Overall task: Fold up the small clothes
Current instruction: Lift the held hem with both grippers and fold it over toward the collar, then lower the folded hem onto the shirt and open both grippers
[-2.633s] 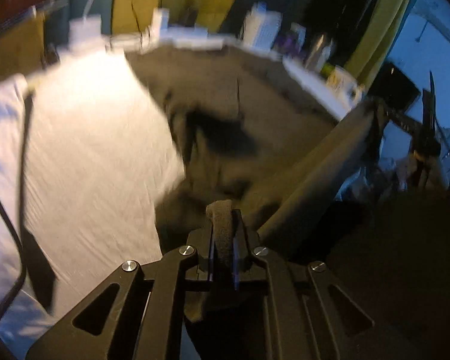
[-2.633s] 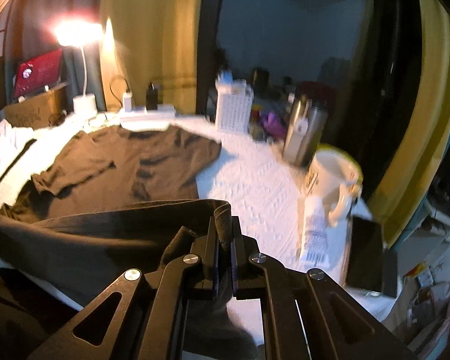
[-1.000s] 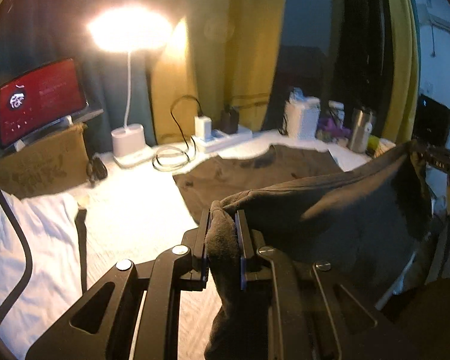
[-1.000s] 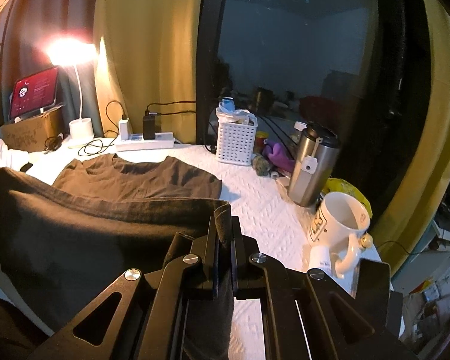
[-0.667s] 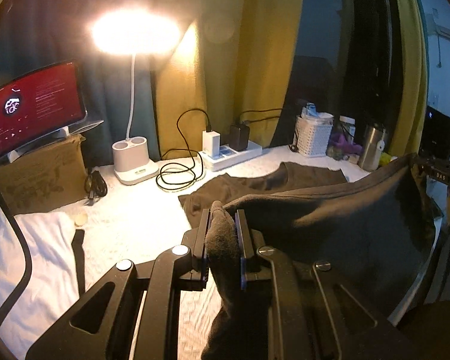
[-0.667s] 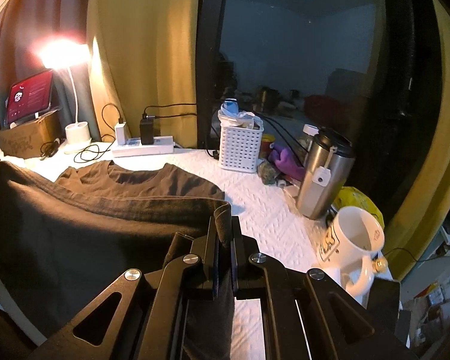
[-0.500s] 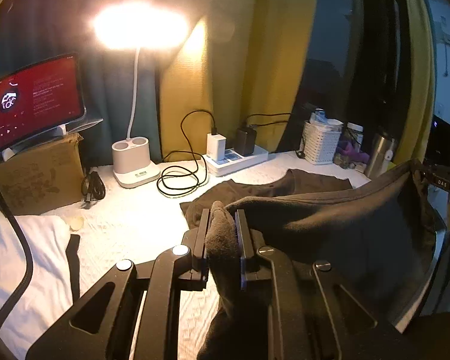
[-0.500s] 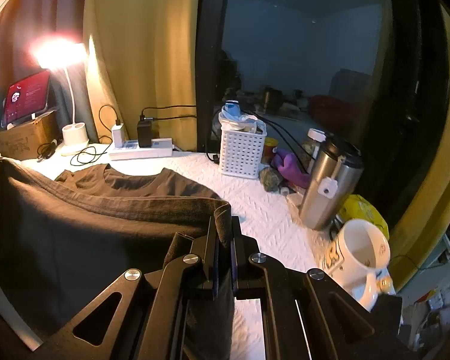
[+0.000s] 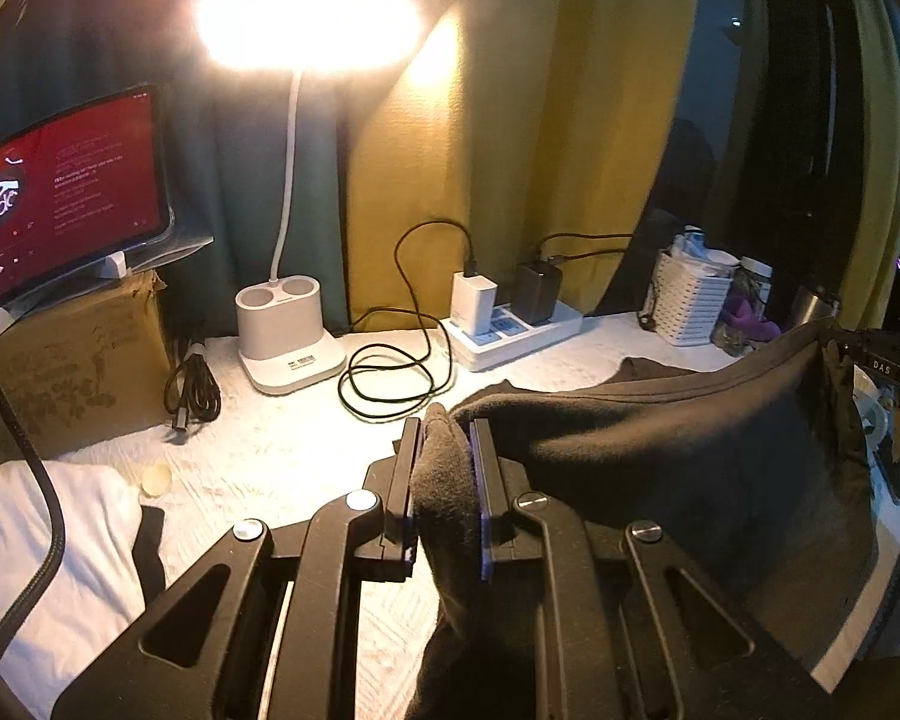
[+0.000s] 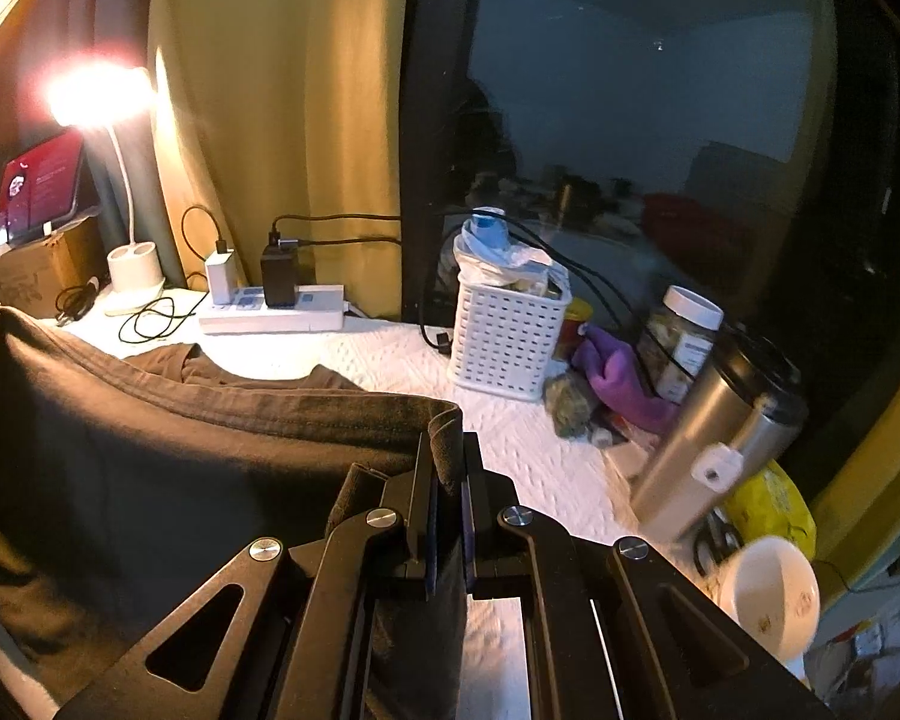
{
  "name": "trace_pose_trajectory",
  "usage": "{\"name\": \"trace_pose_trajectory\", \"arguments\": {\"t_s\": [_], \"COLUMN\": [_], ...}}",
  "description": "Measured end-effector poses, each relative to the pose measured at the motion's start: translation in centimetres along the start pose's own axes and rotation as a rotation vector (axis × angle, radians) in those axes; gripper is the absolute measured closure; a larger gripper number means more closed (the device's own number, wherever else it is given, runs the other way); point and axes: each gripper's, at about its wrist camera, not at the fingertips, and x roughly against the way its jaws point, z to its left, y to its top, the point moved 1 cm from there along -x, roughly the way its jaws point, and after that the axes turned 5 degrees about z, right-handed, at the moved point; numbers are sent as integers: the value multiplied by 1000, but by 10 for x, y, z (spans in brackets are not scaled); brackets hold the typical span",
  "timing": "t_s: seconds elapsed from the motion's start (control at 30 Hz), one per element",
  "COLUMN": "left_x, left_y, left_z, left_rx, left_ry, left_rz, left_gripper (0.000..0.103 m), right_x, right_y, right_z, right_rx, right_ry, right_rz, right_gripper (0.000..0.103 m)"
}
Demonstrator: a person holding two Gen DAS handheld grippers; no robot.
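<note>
Fingers of both the left gripper (image 9: 444, 468) and right gripper (image 10: 447, 480) are clamped on the dark t-shirt's (image 10: 180, 468) hem, stretched between them above the counter (image 9: 282, 450); folding looks barely begun, no crease laid yet.

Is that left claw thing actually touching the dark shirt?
Touching. In the left wrist view the left gripper has a bunched corner of the dark shirt pinched between its two fingers, cloth filling the gap.
</note>
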Motion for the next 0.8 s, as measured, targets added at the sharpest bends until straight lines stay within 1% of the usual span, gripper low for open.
{"name": "trace_pose_trajectory", "arguments": {"t_s": [0.07, 0.23, 0.47, 0.6, 0.8], "left_x": [-7, -24, -60, -84, -118], "left_y": [5, 15, 29, 32, 31], "left_z": [2, 7, 15, 19, 28], "left_rx": [2, -11, -34, -43, -44], "left_ry": [10, 29, 50, 58, 68], "left_rz": [13, 14, 57, 89, 152], "left_gripper": [90, 90, 90, 90, 90], "right_x": [-11, -40, -83, -113, -154], "right_y": [7, 21, 36, 42, 45], "right_z": [0, -1, -5, -9, -9], "right_rx": [6, 19, 40, 45, 62], "right_ry": [7, 17, 32, 58, 67], "right_rz": [4, 20, 57, 96, 147], "right_gripper": [98, 98, 98, 98, 98]}}
